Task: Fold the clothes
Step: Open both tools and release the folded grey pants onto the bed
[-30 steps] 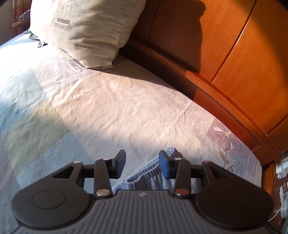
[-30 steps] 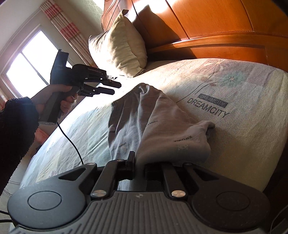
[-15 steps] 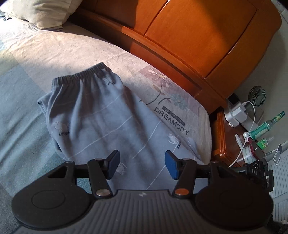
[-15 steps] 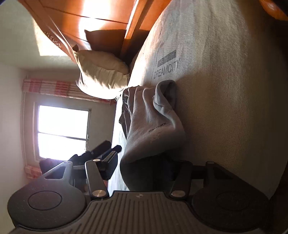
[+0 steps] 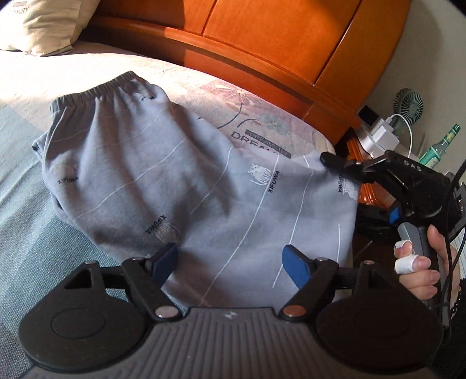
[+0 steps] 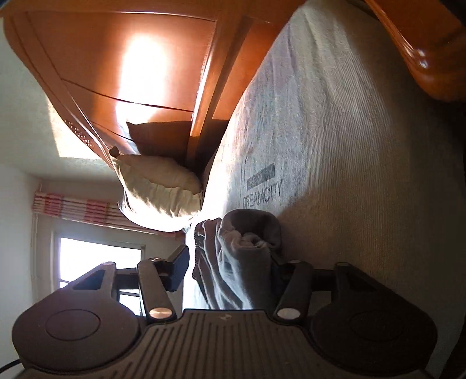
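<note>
Grey sweatpants [image 5: 163, 175] with white lines and XIFUWA prints lie on the bed, waistband toward the headboard, legs reaching over the bed's right edge. My left gripper [image 5: 230, 262] is open just above the near part of the pants, holding nothing. My right gripper [image 5: 337, 163] shows in the left wrist view at the pants' right corner, held by a hand with bandaged fingers. In the rolled right wrist view the right gripper [image 6: 230, 268] is open, with bunched pants cloth [image 6: 244, 247] lying between its fingers.
An orange wooden headboard [image 5: 262, 38] runs along the far side. A cream pillow [image 5: 38, 23] lies at the far left. A nightstand [image 5: 375, 198] beyond the bed's right edge carries a charger, a small fan [image 5: 407, 108] and a green bottle [image 5: 439, 145].
My left gripper has pulled back from the waistband toward the legs and opened wider. My right gripper has rolled sideways and its fingers have opened, from closed on the cloth to spread around it.
</note>
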